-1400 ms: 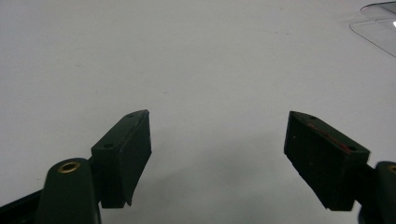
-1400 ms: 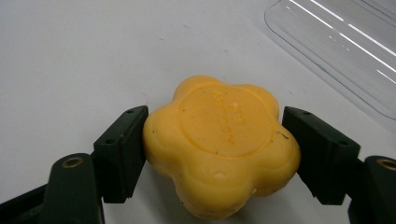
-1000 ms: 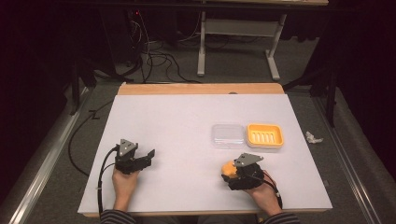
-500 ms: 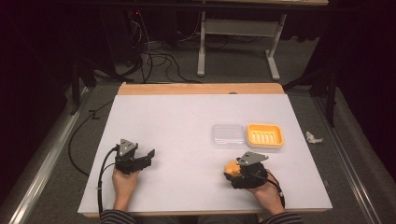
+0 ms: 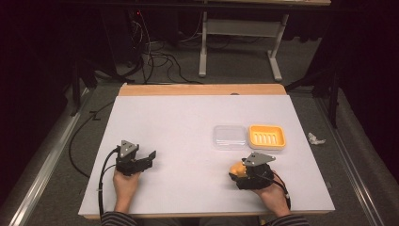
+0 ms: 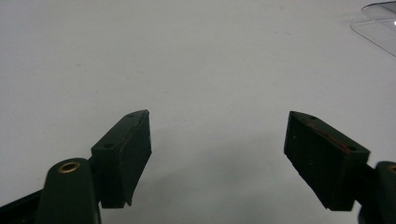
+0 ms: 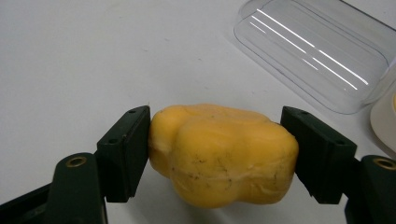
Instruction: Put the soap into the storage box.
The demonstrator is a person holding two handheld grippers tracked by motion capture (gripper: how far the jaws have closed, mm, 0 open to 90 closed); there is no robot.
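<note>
A lumpy yellow piece (image 7: pixel 224 158), shaped like a small pepper, sits just above the white table between the jaws of my right gripper (image 7: pixel 215 114). Both pads press on its sides. In the high view the right gripper (image 5: pixel 236 170) is at the front right of the table with the yellow piece (image 5: pixel 236 168) at its tip. My left gripper (image 5: pixel 149 156) rests at the front left, open. Its jaws stand wide apart in the left gripper view (image 6: pixel 218 116), with bare table between them.
A clear plastic lid (image 5: pixel 229 136) lies flat beside an orange ridged tray (image 5: pixel 267 136), both just beyond the right gripper. The lid (image 7: pixel 317 51) is close ahead in the right gripper view. The white table (image 5: pixel 188 117) has a wooden far edge. Crumpled paper (image 5: pixel 316 138) lies on the floor.
The right gripper has shifted slightly to the right with the yellow piece held in it. The left gripper has stayed where it was.
</note>
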